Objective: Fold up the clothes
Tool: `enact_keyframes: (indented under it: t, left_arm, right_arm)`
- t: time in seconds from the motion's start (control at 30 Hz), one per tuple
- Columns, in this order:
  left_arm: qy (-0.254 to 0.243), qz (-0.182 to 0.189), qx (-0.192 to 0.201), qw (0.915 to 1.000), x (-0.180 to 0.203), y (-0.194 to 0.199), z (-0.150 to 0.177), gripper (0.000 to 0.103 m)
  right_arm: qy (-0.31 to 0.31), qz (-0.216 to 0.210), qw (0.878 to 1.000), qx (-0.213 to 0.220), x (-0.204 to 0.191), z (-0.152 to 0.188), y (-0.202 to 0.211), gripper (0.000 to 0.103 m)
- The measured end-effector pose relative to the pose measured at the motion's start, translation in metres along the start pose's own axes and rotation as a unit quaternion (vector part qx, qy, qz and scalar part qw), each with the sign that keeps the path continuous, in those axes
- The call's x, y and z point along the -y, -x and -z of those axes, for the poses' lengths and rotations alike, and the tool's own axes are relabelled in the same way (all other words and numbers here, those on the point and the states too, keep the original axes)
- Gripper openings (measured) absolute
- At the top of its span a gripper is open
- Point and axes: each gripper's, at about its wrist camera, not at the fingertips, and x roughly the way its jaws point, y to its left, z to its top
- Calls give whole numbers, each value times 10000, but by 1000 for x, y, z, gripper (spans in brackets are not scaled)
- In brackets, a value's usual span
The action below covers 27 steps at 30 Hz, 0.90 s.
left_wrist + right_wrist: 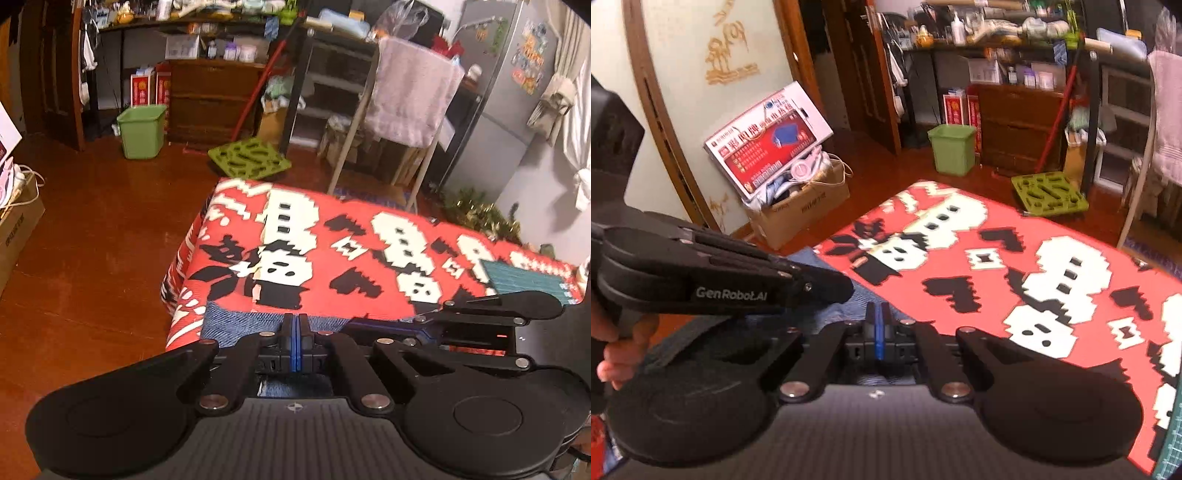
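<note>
1. Here, the denim garment [236, 326] lies at the near edge of the surface [332, 258], on its red, white and black patterned cover, and reaches back under both of my tools.
2. In the left wrist view, my left gripper [294, 325] has its blue-padded fingers [287, 328] pressed together with no gap showing. Denim lies on either side of the tips and shows again below them; I cannot tell whether a fold of it is pinched between the pads.
3. In the right wrist view, my right gripper [876, 314] likewise has its fingers [870, 317] shut flat against each other. The blue cloth [834, 310] spreads to the left of the tips and a strip shows beneath them, but a pinch is not visible here either.
4. The two tools sit close side by side: the left one crosses the left half of the right wrist view, held by my left hand [617, 350], which shows at that picture's edge.
5. A teal ribbed item [524, 282] rests on the cover at the far right, well apart from the denim.
6. Beyond the surface is a reddish wooden floor [92, 221] with a green bin [142, 131], a green perforated mat [249, 158], a cardboard box [798, 210] of oddments, and a chair draped with a pale towel [410, 99].
</note>
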Motion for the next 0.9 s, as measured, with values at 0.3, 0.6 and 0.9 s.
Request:
enact_keyframes:
  t: [0.3,0.6,0.9]
  left_arm:
    - [-169,-100,43,9998,4,-10,-6,2]
    - [196,98,509,9985,2,25,-17,2]
    - [344,-240,208,9989,-30,25,-5,2]
  right_arm:
    - [62,60,9999,76,20,6,11,0]
    - [-233,291,9985,398,45,8,51,0]
    - [-254,133,9992,265,35,23,43,0]
